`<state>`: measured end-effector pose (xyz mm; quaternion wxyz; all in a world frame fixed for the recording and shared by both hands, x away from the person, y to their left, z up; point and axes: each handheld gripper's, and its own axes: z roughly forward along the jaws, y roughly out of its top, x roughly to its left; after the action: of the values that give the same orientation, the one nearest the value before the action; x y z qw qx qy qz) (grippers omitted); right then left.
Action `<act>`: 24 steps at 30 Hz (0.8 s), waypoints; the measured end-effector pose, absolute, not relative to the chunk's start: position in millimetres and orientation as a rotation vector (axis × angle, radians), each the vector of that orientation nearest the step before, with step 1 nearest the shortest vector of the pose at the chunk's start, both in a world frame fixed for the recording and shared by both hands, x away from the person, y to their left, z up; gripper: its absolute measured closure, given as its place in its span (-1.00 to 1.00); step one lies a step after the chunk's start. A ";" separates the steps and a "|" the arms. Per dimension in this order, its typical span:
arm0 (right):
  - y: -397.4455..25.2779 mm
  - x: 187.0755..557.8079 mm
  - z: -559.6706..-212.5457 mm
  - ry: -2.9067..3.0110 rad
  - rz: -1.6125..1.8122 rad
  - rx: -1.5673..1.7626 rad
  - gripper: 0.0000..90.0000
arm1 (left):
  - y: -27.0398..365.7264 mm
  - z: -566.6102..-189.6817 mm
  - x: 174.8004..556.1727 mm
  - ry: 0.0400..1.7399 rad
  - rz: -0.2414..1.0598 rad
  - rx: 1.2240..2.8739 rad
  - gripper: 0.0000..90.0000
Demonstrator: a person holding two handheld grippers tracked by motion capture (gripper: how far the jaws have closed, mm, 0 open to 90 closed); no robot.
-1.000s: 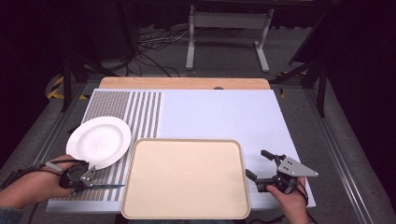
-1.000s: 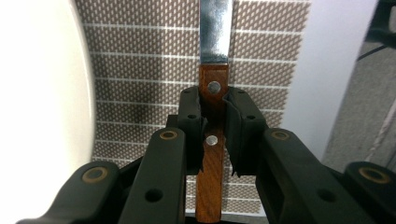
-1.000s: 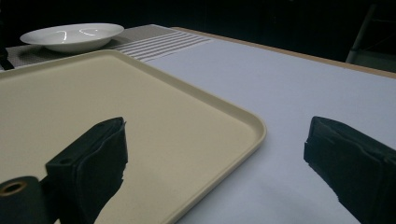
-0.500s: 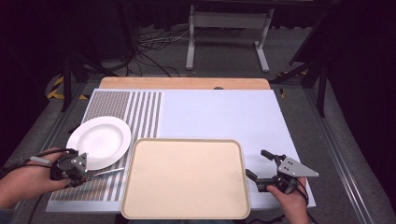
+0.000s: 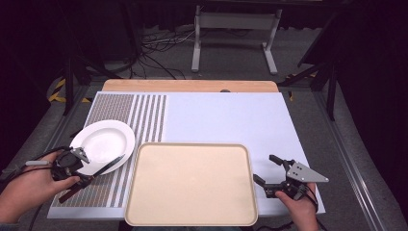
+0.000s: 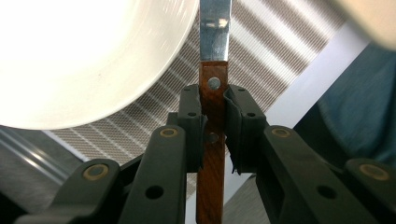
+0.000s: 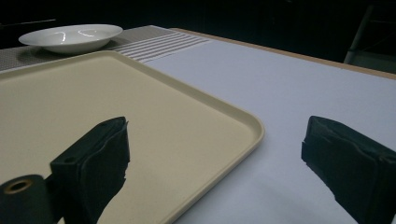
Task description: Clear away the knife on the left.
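Bright, even overhead light on the pale blue-white table mat; dark, dim surroundings. Blown-out glare on the round white ceramic plate in the left gripper view, soft there. Blurred near black jaws in the right gripper view; faint shadows.

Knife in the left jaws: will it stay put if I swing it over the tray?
Probably. The jaws are shut on the knife at its riveted wooden handle, stiff and not slick-looking. The long steel blade overhangs forward, so it may pivot downward. The tray looks rigid.

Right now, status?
Left gripper shut on knife, blade beside white plate. Right gripper open by tray. Nothing in the way.
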<state>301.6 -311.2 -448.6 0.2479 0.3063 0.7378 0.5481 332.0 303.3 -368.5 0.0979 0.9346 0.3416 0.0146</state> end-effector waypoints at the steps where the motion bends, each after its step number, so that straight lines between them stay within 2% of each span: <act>1: -311.1 301.6 -448.7 2.012 1.494 0.834 -0.82 | 302.6 -367.5 331.2 1.037 0.034 2.744 0.73; 8: -311.6 301.6 -448.8 2.013 1.492 0.838 -0.82 | 295.9 -354.5 328.1 1.210 0.051 2.579 0.73; 19: -313.3 301.1 -448.2 2.006 1.494 0.843 -0.82 | 272.8 -343.4 320.3 1.193 0.015 2.479 0.73; 24: -313.1 301.3 -447.9 2.009 1.493 0.832 -0.82 | 259.6 -342.2 320.5 1.148 -0.004 2.507 0.73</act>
<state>301.3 -313.1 -447.9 0.2494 0.3053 0.7377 0.5481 320.5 259.6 -342.2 0.1910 0.8925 0.4086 -0.0014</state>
